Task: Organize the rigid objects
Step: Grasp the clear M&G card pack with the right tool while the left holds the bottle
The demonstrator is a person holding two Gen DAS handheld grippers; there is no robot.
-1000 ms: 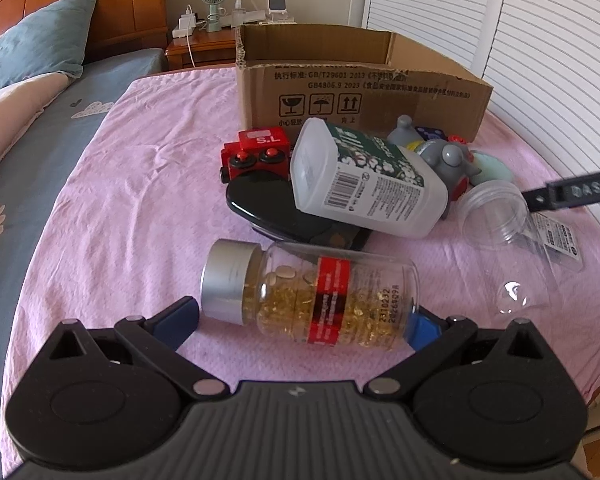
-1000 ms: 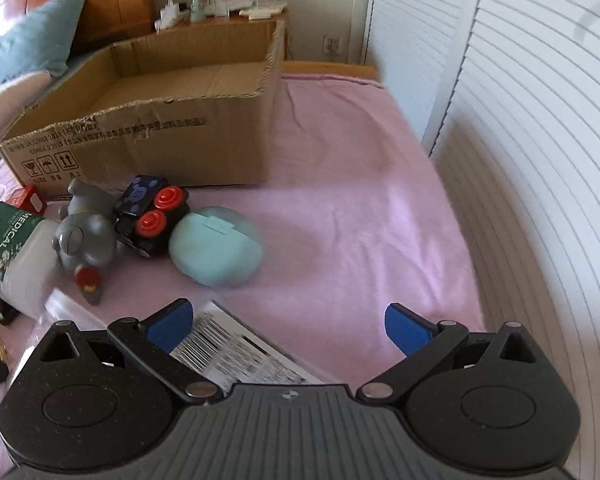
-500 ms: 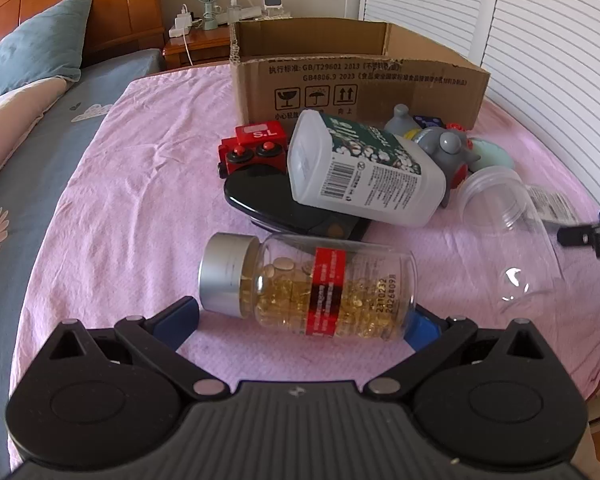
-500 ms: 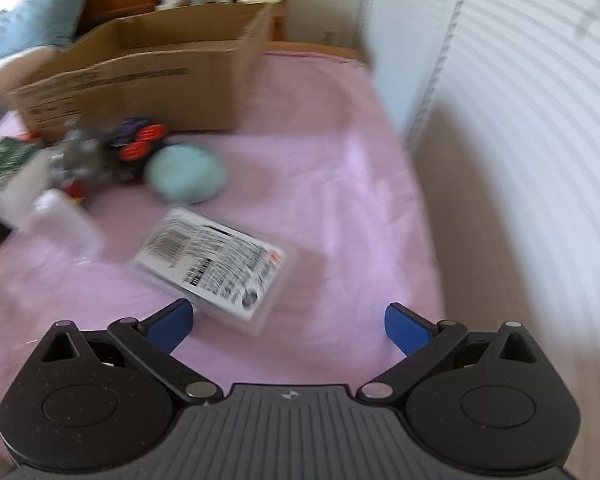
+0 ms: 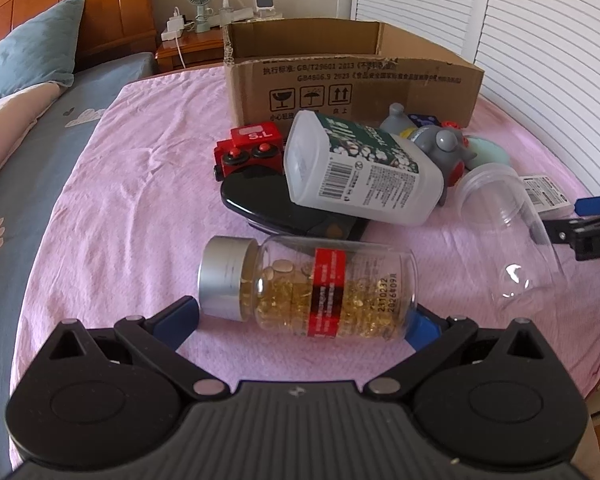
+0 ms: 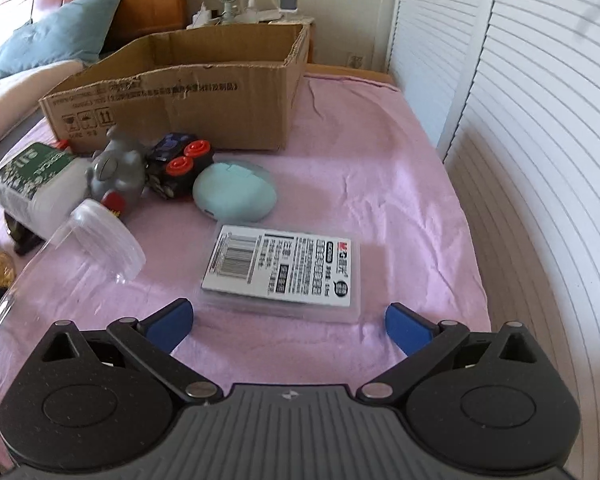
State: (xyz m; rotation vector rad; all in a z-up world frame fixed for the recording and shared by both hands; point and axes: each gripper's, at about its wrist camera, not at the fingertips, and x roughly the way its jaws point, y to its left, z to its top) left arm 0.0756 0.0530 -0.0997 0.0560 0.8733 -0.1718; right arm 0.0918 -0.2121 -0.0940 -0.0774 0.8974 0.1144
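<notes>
The pill bottle lies on its side on the pink blanket, right in front of the left gripper. Its silver cap points to 9 o'clock and its clear bottom points to 3 o'clock. The gripper's two blue tips are spread wide, one at each end of the bottle, and they hold nothing yet.

The right gripper is wide open too, and empty. Just ahead of it, at 12 o'clock, lies a flat clear case with a label. A see-through cup lies on its side at 10 o'clock.

The cardboard box stands open at the far end of the blanket, at 12 o'clock from the left gripper. I think that is where the things should go. Between the bottle and the box lie a white bottle, a black flat thing under it, a red toy train and a gray toy.

I think the next job is to pick up the pill bottle. The bottle is round and smooth, so it could roll or slip. It looks long for an end-to-end squeeze. It may be better to turn the gripper so the tips press the two round sides near the red band. Push the tips low, down to the blanket, then close slowly. Lift it straight up and carry it high over the white bottle so nothing gets bumped.
</notes>
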